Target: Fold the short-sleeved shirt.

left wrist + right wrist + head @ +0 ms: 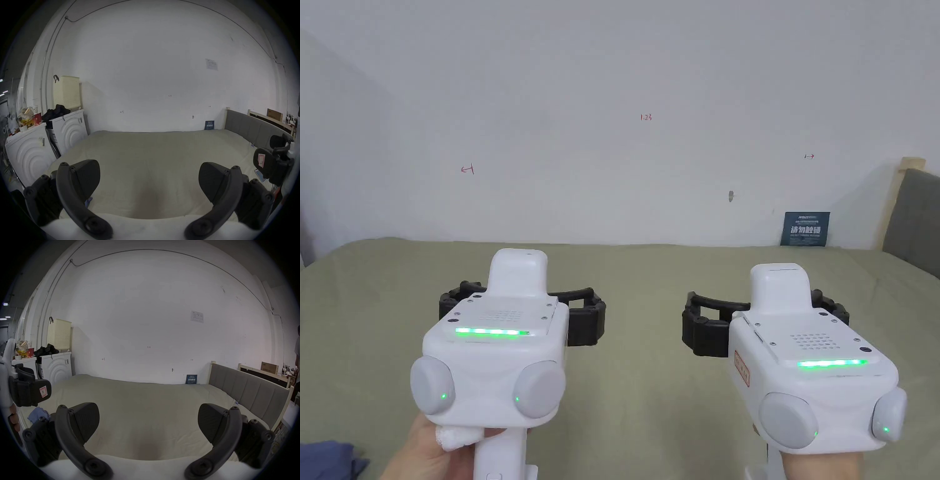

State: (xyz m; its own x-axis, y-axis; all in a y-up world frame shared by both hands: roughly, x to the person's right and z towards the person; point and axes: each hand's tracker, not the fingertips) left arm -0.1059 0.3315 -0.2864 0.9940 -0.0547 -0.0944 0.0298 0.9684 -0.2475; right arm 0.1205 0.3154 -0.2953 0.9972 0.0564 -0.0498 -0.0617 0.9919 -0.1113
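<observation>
1. Head view: the person holds the left gripper [522, 309] and the right gripper [765, 322] level above the bed [637, 387], side by side and apart. Both have their jaws spread wide with nothing between them. A bit of blue cloth [328, 459] lies at the bed's near left corner, below the left hand [434, 453]; I judge it is the shirt, though too little shows to be sure.

2. Left gripper view: the jaws stand wide apart over bare sheet. The right gripper [276, 164] shows at the far right edge. Against the wall, a cream basket [67, 92] stands on a washer [71, 128]; I cannot tell what is in it. Dark clothes [56, 112] are piled beside it on the washer top.

3. Right gripper view: its jaws also gape, empty. The blue cloth [38, 416] lies bunched near the bed's left edge, just below the left gripper [30, 392].

4. Risks, as I judge them: folding has not begun. The cloth is crumpled and sits close to the edge, so a careless pull could drag it off the bed. Pinching a bunch rather than one layer would lift it twisted, and the fold would come out crooked.
</observation>
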